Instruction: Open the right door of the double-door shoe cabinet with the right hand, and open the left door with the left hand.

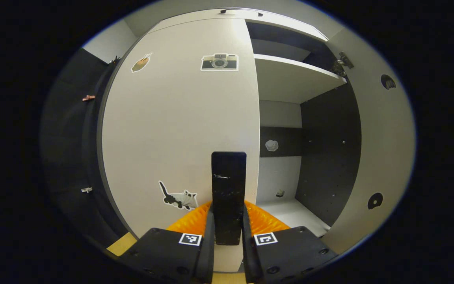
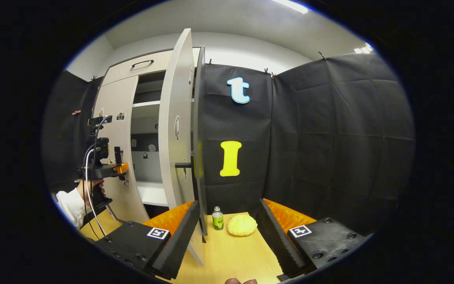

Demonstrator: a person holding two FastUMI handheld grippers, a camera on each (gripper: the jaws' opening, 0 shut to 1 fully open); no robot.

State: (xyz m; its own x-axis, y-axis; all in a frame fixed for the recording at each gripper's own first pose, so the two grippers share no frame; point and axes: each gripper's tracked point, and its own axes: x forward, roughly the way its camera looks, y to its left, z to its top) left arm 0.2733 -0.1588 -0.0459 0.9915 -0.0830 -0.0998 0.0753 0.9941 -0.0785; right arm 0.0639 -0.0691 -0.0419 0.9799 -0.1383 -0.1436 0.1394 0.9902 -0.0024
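At the cabinet, left gripper (image 1: pixel 229 232) jaws clamping left door handle (image 1: pixel 229 189), right gripper (image 2: pixel 227 232) jaws wide, empty.

Both views toward cabinet (image 1: pixel 179 130), left seemingly nearer

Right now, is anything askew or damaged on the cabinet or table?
Nothing stands out. The right door hangs open, the left door is closed with the left gripper shut on its handle. A small bottle stands upright beside a yellow bun.

Bright overhead light, sharp, edges fisheye-bent.
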